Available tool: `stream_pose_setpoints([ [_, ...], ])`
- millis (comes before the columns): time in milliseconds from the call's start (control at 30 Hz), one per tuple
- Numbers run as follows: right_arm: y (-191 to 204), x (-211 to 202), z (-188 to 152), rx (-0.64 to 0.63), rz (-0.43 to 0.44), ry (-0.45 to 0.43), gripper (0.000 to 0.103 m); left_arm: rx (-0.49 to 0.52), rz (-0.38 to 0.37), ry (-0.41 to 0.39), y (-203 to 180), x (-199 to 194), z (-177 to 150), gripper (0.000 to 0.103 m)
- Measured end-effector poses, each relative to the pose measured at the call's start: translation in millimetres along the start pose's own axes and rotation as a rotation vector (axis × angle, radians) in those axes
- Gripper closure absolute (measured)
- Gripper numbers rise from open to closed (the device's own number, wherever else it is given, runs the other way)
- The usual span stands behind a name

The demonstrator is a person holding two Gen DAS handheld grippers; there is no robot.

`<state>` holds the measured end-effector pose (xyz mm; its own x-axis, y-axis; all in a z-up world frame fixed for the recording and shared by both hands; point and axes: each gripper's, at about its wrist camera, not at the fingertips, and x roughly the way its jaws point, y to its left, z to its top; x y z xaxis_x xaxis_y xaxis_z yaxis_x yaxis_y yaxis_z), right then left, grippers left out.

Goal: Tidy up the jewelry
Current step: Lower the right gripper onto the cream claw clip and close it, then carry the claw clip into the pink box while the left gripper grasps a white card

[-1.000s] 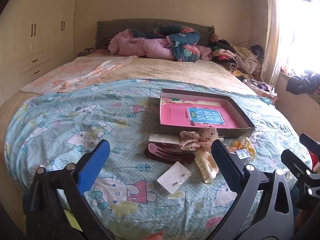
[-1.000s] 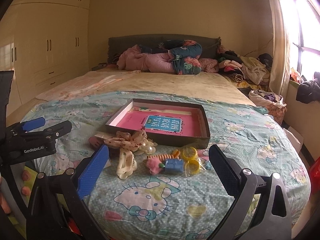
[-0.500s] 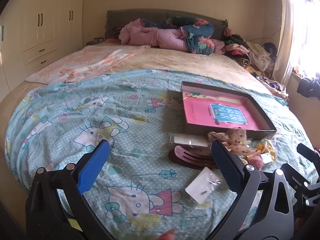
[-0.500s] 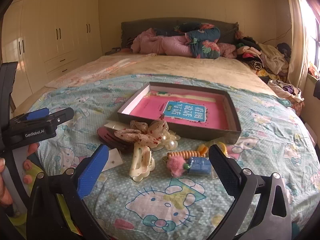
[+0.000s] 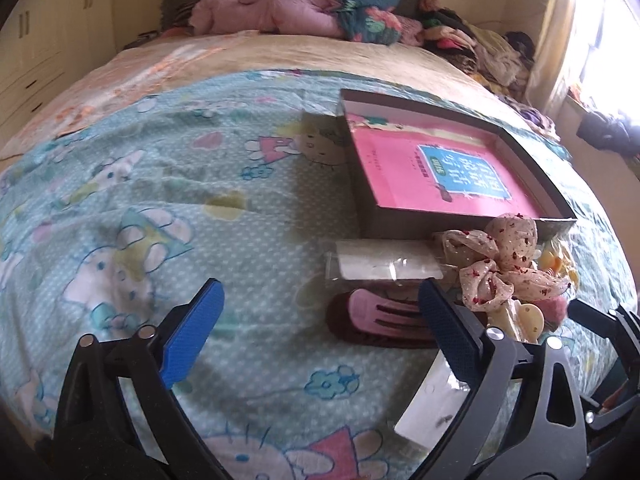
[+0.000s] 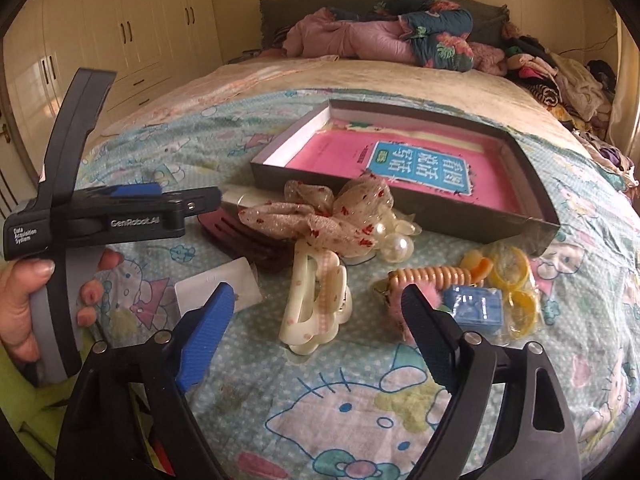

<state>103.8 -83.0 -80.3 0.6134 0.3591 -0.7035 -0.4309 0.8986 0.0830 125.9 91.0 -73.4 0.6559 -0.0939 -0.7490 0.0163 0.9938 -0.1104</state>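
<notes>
Beside the grey box [image 6: 404, 216], floral scrunchie [image 6: 320, 216], cream claw clip [image 6: 316, 304], both grippers wide, jaws just narrowing, empty

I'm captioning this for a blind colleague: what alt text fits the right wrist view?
The open right gripper hangs empty over hair accessories on a cartoon-print bedspread: a cream claw clip, a spotted fabric bow, and bagged yellow rings. Behind them lies a shallow box holding a pink book. At left, a hand holds the left gripper.
</notes>
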Motion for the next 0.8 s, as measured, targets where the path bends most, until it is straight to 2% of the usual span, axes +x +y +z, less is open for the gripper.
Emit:
stream_pose_setpoints([
  [167,-2.8,14.1,0.3,0.005,0.009,0.03,0.031,-0.024,-0.087,0.045,1.8,18.7,10.9,0.029],
  [333,-2.7,25.9,-0.2,0.003,0.014,0.053,0.043,-0.111,-0.189,0.088,14.3,33.6,17.8,0.052],
  [367,-3.2,28.0,-0.8,0.003,0.013,0.057,0.046,-0.137,-0.219,0.097,18.2,35.9,17.6,0.054],
  [467,-4.3,35.1,-3.7,0.003,0.007,0.075,0.057,-0.178,-0.269,0.105,23.1,39.2,20.0,0.069],
  [567,-5.9,39.3,-7.1,0.01,0.018,0.088,0.062,-0.188,-0.281,0.111,23.0,40.0,20.4,0.071],
  [600,-4.6,38.5,-7.5,0.008,0.017,0.084,0.063,-0.185,-0.283,0.111,22.1,39.5,20.2,0.078],
  [633,-4.7,37.3,-8.2,0.007,0.018,0.079,0.064,-0.184,-0.281,0.111,22.4,39.3,20.7,0.095],
  [700,-5.2,35.3,-9.0,0.006,0.018,0.073,0.067,-0.203,-0.298,0.104,25.6,38.8,21.9,0.096],
  [800,-5.4,29.2,-10.7,0.005,0.023,0.059,0.067,-0.192,-0.295,0.083,24.4,34.3,22.8,0.099],
])
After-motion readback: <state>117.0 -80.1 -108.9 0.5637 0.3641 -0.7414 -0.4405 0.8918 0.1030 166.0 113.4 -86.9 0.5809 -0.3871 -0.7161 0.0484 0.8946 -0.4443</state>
